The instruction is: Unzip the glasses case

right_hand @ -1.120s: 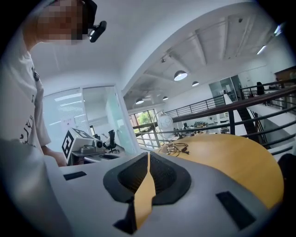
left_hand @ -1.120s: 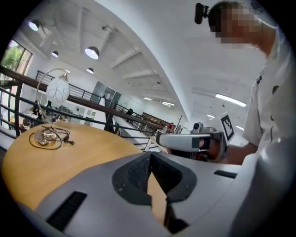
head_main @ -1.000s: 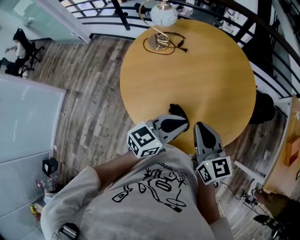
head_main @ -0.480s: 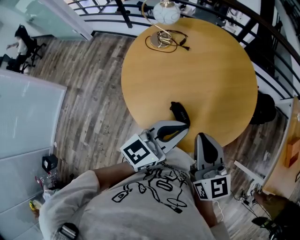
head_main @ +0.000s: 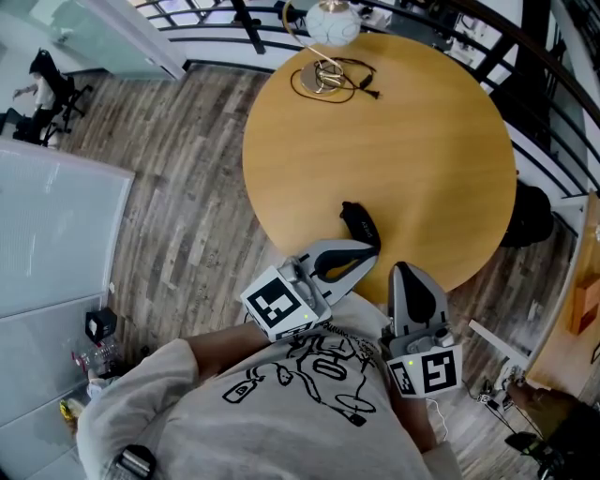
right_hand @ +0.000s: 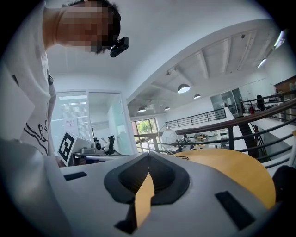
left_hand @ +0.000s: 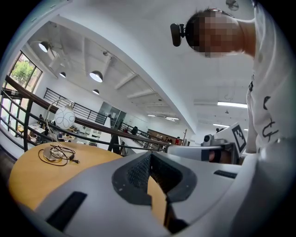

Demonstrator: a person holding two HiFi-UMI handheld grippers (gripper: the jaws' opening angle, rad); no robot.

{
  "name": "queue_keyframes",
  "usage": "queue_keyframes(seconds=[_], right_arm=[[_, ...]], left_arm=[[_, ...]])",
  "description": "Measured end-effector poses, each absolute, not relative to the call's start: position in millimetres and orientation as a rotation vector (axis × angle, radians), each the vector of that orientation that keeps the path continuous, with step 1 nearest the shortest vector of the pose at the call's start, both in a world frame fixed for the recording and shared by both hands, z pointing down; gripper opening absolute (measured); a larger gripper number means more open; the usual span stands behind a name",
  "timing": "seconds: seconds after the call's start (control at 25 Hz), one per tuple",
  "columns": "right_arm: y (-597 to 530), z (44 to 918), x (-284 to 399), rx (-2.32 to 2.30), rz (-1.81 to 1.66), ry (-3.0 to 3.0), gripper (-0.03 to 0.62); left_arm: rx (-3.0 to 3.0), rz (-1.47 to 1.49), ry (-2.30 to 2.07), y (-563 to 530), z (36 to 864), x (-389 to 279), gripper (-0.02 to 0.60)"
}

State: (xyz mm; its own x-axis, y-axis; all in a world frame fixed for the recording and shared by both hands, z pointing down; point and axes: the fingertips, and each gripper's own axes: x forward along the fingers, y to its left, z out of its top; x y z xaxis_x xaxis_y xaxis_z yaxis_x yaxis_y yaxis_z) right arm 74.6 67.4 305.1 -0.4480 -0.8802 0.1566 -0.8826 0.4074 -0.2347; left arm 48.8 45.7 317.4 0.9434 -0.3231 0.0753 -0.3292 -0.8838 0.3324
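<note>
Glasses case (head_main: 359,223) black, on table (head_main: 422,141); left hand-held gripper (head_main: 368,251), right hand-held gripper (head_main: 404,272) closed, empty.

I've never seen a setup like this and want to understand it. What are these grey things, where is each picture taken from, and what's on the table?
No robot: a person holds a two-jaw gripper in each hand. The head view looks down from a camera on their head; the other two cameras ride on the grippers, looking along the jaws. The left gripper and right gripper have their jaws together, holding nothing. On the round table lie a black glasses case near the person and, at the far side, a white globe on a stand with a coiled cable.
</note>
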Motion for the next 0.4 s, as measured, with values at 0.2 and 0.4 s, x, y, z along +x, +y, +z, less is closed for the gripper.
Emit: queue_keyframes(seconds=[0.2, 0.4], right_arm=[[65.2, 307.1, 72.7, 1.635, 0.45, -2.631, 0.023], [62.2, 309.7, 71.8, 1.629, 0.45, -2.621, 0.023]], left_arm=[[2.748, 0.03, -0.472, 45.3, 318.8, 48.9, 0.006], [2.743, 0.03, -0.476, 41.8, 320.4, 47.7, 0.006]])
